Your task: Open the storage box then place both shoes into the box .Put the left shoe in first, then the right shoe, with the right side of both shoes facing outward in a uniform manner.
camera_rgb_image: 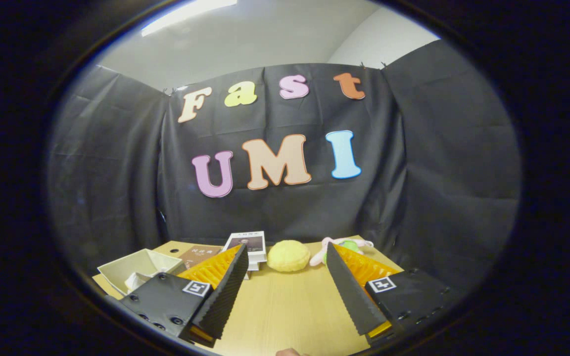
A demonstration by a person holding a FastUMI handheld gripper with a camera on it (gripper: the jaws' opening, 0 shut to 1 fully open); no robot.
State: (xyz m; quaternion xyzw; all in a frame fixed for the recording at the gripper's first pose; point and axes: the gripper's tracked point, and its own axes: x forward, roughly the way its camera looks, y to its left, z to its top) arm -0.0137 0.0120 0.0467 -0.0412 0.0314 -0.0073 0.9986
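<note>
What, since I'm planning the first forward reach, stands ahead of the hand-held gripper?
Bare table lies between the open hand-held gripper's fingers. Just beyond them: a book stack, a yellow bun-like object and a plush toy. A white tray sits beside one finger.

Desk (285, 306): carries all items, booth wall behind; gripper (287, 259) low over the near edge, jaws spread wide apart, nothing between them; bun-shaped object (288, 255) beyond the jaws, midway; small box (248, 245) just left of it, on a stack; book (201, 253) further left, lying flat; tray (136, 269) at the left edge, nearer; plush toy (344, 245) right of the bun-shaped object, at the back.
</note>
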